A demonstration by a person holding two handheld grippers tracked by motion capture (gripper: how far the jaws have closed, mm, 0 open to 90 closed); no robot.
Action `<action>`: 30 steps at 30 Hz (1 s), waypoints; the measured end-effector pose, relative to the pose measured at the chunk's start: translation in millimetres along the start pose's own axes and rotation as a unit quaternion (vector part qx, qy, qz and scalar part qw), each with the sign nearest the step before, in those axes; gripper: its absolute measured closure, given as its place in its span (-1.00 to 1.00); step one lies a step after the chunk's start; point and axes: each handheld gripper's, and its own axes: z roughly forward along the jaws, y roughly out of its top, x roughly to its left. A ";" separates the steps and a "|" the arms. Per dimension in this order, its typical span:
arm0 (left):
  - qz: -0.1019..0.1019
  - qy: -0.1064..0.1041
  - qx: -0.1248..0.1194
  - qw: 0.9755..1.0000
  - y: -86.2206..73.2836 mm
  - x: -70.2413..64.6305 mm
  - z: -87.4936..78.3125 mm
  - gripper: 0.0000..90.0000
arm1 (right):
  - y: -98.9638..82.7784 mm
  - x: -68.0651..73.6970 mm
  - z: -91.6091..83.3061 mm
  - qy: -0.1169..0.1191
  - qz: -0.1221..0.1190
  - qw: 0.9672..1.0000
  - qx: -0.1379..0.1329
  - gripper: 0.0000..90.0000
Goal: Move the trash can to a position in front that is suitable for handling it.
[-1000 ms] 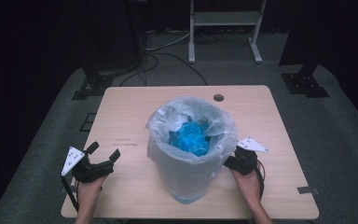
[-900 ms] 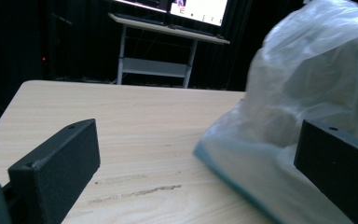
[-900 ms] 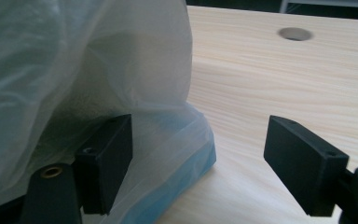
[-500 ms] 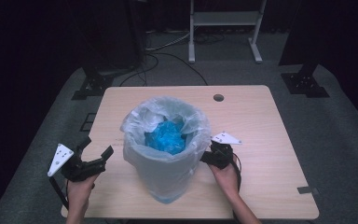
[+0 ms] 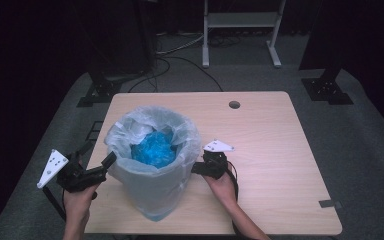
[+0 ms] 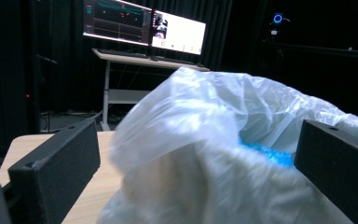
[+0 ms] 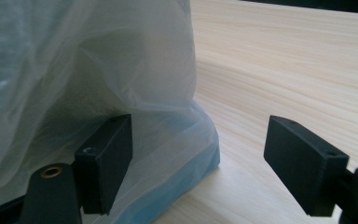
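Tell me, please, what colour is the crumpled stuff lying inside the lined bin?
Bright blue. The crumpled stuff shows best in the high view, down inside the bin.

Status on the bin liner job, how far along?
Done: the liner already drapes over the bin's rim, blue stuff inside. In hand: left gripper and right gripper sit open against the bin's sides, gripping nothing. Left: likely grasping the liner's edge, either to lift or settle it.

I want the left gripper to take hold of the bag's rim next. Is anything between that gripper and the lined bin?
Nothing visible. The left gripper, jaws open, sits right at the rim of the white plastic bag that lines the bin; in the left gripper view the bag bulges between the jaws. The table beside them is bare.
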 end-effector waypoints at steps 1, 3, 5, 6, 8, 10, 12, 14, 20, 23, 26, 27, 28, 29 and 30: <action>-0.002 -0.001 -0.001 1.000 2.1 -0.4 1.8 -1.00 | -0.8 1.6 2.9 0.011 -0.001 1.000 0.006 -0.53; 0.007 -0.009 0.011 1.000 6.8 -1.1 8.0 -1.00 | -2.5 -0.6 2.5 0.014 -0.002 1.000 0.008 -0.54; 0.010 -0.016 0.026 0.999 9.5 -1.3 14.6 -1.00 | -3.8 -5.5 0.2 0.017 0.000 1.000 0.008 -0.56; 0.011 -0.017 0.036 0.999 10.6 -1.4 18.3 -1.00 | -4.3 -8.5 -1.9 0.017 0.003 1.000 0.007 -0.56; 0.017 -0.021 0.055 0.998 12.0 -0.8 25.3 -0.97 | -4.9 -15.0 -7.0 0.021 0.008 1.000 0.005 -0.57; 0.020 -0.026 0.058 0.998 12.6 -0.2 28.7 -0.90 | -4.9 -18.8 -9.6 0.027 0.011 1.000 0.004 -0.57; 0.022 -0.029 0.076 0.996 14.0 1.3 36.1 -0.86 | -3.8 -29.8 -18.3 0.039 0.014 0.999 0.000 -0.58; 0.016 -0.031 0.088 0.996 15.3 3.4 39.2 -0.73 | -1.7 -37.5 -24.5 0.045 0.020 0.999 -0.004 -0.58; 0.029 -0.033 0.112 0.993 22.8 4.4 40.3 -0.39 | 4.8 -51.1 -41.0 0.070 0.029 0.997 -0.014 -0.57; 0.038 -0.024 0.132 0.990 26.8 4.3 40.3 -0.12 | 11.3 -56.5 -51.2 0.073 0.027 0.997 -0.024 -0.58; 0.042 -0.016 0.137 0.990 28.9 5.0 38.6 0.14 | 18.1 -61.3 -62.3 0.072 0.033 0.996 -0.040 -0.58; 0.047 -0.013 0.138 0.989 29.6 5.1 37.2 0.14 | 18.1 -61.3 -62.3 0.072 0.033 0.996 -0.040 -0.58; 0.052 -0.011 0.138 0.989 30.6 5.2 35.9 0.27 | 23.7 -63.4 -70.5 0.080 0.042 0.994 -0.053 -0.58; 0.059 -0.007 0.138 0.989 32.4 5.1 34.5 0.32 | 26.1 -63.6 -72.7 0.082 0.042 0.994 -0.057 -0.58; 0.058 -0.008 0.139 0.989 33.4 4.6 34.3 0.36 | 29.8 -62.8 -75.8 0.083 0.043 0.994 -0.060 -0.58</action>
